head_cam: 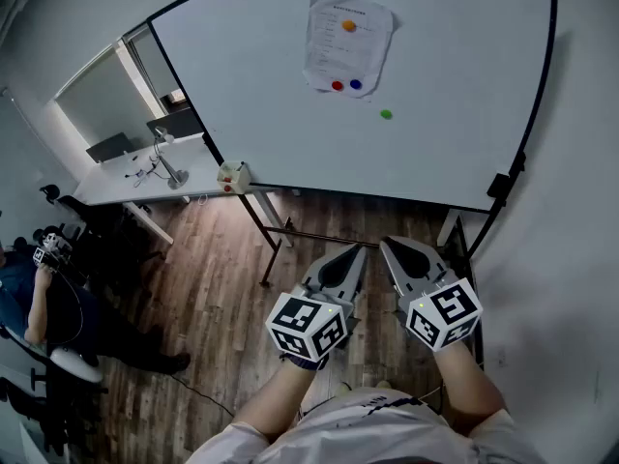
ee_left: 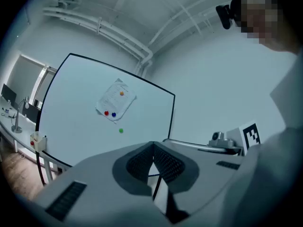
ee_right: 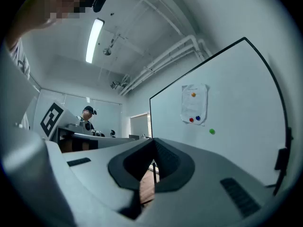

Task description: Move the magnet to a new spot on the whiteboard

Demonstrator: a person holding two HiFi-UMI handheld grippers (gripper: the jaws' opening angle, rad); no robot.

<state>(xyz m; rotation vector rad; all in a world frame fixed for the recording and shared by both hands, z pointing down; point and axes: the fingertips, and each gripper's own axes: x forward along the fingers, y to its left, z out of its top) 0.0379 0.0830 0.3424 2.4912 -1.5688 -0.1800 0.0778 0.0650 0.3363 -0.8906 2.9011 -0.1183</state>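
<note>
Print on the paper (head_cam: pixel 350 51) on the whiteboard (head_cam: pixel 464 85) is unreadably small; my left tool (head_cam: pixel 356 250) and right tool (head_cam: pixel 388 246) sit closed, empty.

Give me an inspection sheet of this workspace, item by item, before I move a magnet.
Surface: whiteboard, upright on a stand, mostly bare.
Job's things: green magnet alone on bare board; orange magnet, red magnet and blue magnet pin a paper sheet.
Clutter: small box at the board's lower left corner.
Grippers: left gripper and right gripper both shut, empty, held low away from the board.
Cables: thin cable on the wooden floor.
Surroundings: white desk and a seated person at left.
</note>
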